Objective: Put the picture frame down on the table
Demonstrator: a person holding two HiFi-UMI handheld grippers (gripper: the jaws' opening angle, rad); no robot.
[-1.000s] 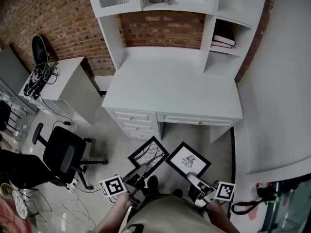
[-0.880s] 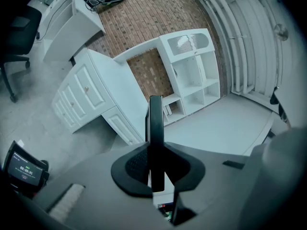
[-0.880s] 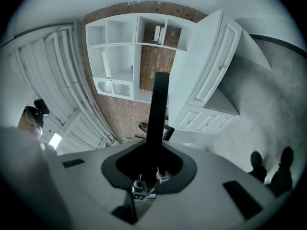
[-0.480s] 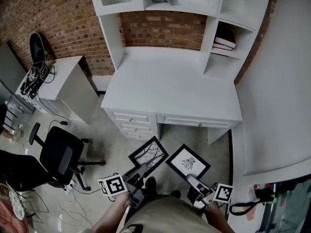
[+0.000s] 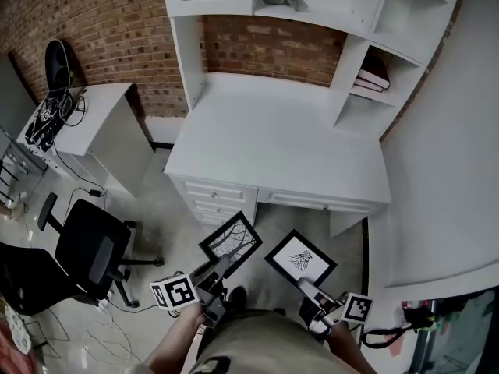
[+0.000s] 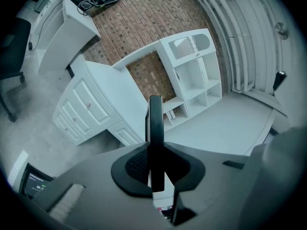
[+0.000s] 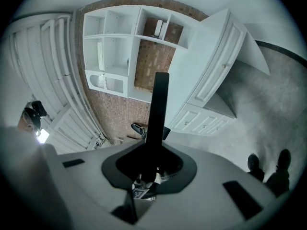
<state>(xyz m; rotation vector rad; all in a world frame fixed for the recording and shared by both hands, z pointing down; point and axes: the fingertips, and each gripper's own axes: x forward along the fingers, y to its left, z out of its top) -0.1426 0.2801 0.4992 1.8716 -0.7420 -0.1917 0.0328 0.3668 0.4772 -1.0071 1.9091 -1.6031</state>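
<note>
nearer the bench (image 5: pixel 281 142) now: left gripper (image 5: pixel 216 269) fingers (image 6: pixel 132 169) pinch the tree picture frame (image 5: pixel 231 240), right gripper (image 5: pixel 308 287) fingers (image 7: pixel 125 169) the sketch picture frame (image 5: pixel 301 259); books (image 5: pixel 373 76) in hutch cubby (image 5: pixel 360 93).

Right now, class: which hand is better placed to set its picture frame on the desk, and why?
Probably left. The left tongs and right tongs each grip a frame short of the desk, but the left frame reaches nearer its front edge than the right frame.
</note>
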